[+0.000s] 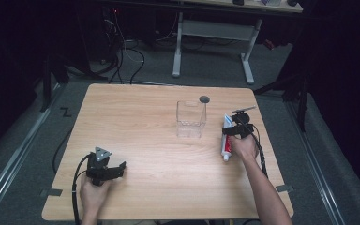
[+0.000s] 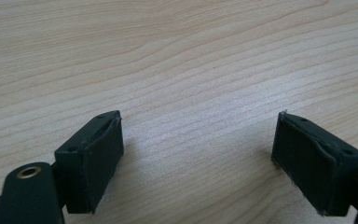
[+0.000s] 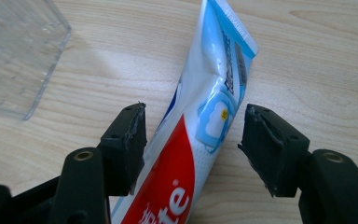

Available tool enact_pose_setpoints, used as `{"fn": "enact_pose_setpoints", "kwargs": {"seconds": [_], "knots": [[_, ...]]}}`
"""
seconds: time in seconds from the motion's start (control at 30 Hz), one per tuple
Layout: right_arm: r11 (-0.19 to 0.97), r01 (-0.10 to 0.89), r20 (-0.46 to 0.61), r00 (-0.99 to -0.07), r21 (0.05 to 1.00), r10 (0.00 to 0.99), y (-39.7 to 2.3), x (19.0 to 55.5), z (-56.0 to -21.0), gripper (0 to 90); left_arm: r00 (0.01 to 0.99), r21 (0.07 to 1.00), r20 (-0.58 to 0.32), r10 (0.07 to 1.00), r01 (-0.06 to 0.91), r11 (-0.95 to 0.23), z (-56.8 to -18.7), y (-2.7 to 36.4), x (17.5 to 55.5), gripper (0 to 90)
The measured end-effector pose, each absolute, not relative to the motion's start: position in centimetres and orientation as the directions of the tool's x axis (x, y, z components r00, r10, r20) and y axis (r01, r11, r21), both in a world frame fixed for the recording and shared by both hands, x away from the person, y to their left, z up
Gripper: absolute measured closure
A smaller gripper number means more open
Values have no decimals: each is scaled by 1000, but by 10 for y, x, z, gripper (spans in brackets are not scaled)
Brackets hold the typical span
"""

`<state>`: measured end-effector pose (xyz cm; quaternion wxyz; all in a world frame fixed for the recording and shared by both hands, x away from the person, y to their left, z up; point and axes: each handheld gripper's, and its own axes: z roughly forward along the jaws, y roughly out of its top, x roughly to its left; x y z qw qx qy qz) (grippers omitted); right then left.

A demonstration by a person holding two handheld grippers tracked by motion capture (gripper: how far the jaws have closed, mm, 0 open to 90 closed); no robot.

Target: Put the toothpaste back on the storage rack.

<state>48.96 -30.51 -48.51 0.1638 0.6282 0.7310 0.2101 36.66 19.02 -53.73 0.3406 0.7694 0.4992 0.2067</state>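
Red-and-white toothpaste tube [image 3: 200, 140] lies flat on the table [image 1: 145, 122], between the right gripper's [image 3: 191, 144] wide-spread fingers [image 3: 128, 140], touching neither. Just beyond stands the clear box [image 1: 191, 119]. Left gripper [image 2: 198, 163] spreads wide over bare wood, well apart.

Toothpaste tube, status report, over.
Right gripper open, jaws astride toothpaste tube, pads off it. Tube flat on table. Left gripper open, empty. Clear box stands beside the tube, apart.

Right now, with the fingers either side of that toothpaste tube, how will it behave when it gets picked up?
The toothpaste tube looks soft: its body is already creased near the flat crimped end, so it will probably dent under the fingers. Its glossy skin may slip. Lying flat on the table, it seems unlikely to roll.
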Motion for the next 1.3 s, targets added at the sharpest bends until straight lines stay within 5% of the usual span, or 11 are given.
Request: {"fn": "enact_pose_setpoints", "kwargs": {"seconds": [0.9, 1.3], "knots": [[89, 896, 11, -104, 434, 994, -299, 521, -501, 459, 416, 731, -22, 909, 627, -269, -537, 190, 367, 171], [195, 900, -21, -203, 389, 979, -289, 526, -497, 614, 417, 731, -27, 909, 628, -266, -537, 191, 367, 171]]}}
